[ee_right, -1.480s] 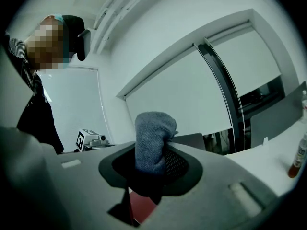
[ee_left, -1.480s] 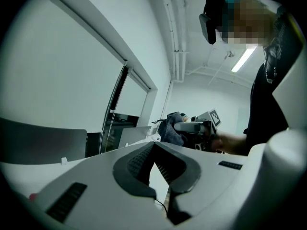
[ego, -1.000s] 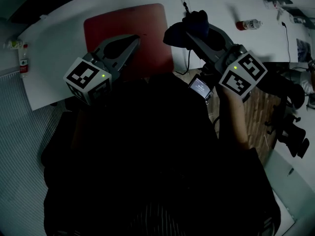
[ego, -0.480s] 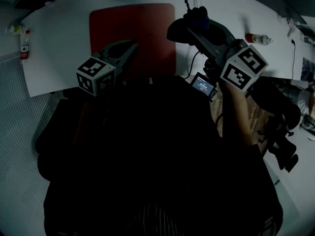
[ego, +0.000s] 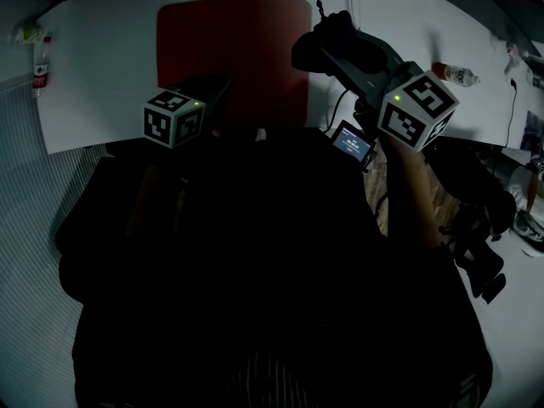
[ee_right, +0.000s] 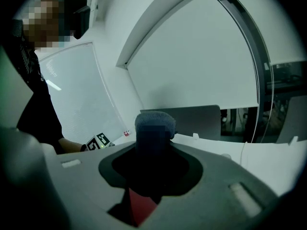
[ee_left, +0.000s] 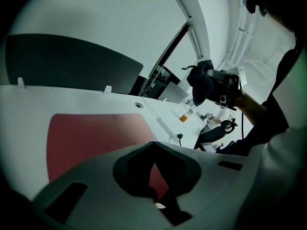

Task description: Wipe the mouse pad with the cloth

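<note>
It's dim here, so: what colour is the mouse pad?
The mouse pad is red; clearest in the left gripper view.

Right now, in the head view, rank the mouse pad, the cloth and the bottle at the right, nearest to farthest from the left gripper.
From the left gripper:
1. Mouse pad, just ahead of its tips.
2. Cloth, off to the right, held in the right gripper.
3. Bottle, far right.
</note>
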Tool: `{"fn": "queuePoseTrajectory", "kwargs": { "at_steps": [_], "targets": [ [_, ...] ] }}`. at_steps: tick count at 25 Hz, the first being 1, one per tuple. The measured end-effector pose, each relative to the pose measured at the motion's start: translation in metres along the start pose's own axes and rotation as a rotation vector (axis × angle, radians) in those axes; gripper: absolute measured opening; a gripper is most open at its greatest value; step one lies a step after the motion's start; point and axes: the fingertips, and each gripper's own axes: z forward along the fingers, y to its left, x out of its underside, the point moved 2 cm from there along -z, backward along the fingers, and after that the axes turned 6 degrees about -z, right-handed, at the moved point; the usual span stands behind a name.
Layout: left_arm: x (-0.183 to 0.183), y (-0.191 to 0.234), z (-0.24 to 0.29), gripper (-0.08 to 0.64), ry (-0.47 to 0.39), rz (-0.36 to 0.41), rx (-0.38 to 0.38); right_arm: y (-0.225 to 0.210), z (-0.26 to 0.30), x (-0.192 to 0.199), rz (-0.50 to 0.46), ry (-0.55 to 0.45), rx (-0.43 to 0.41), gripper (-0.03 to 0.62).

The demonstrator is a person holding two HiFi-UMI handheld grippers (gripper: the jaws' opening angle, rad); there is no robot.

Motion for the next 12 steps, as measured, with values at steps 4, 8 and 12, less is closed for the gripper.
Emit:
{"fn": "queuePoseTrajectory", "kwargs": {
  "at_steps": [4,8,12],
  "targets": [
    [0.012,0.016,0.012,0.000,0.047,-0.022,-0.029,-0.002,0.006,0.006,0.016,0.017,-0.017,0.115],
    [0.022,0.031,0.026,0.000,0.100,-0.044,-0.052,-0.009,0.010,0.014,0.028,0.037,-0.029,0.115],
    [0.034,0.042,0.038,0.000,0.143,-0.058,-0.073,-0.015,0.014,0.026,0.044,0.065,-0.042,0.115]
  ]
}}
